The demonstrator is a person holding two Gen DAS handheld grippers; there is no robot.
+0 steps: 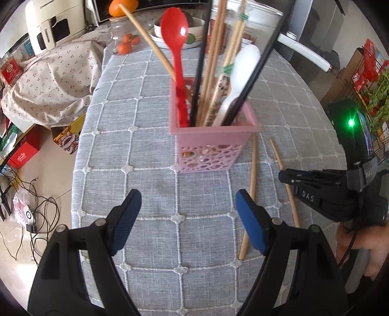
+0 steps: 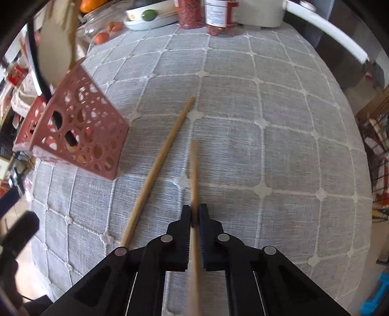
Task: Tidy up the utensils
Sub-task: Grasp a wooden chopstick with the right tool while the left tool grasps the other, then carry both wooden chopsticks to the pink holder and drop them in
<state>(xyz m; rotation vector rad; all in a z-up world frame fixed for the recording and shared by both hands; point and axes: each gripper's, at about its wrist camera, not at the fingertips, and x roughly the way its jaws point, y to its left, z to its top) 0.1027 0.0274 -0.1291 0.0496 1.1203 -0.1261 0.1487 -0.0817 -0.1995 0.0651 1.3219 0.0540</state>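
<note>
A pink perforated utensil basket stands on the grey checked tablecloth. It holds a red spoon, a white spoon, black chopsticks and several wooden chopsticks. My left gripper is open and empty, just in front of the basket. My right gripper is shut on a wooden chopstick, held just right of the basket; it also shows in the left wrist view. A second wooden chopstick lies on the cloth beside it, also seen in the left wrist view.
At the table's far edge stand a bowl of fruit, small oranges, red-filled jars and a white pot. A flowered cloth heap lies left of the table, with boxes and cables on the floor.
</note>
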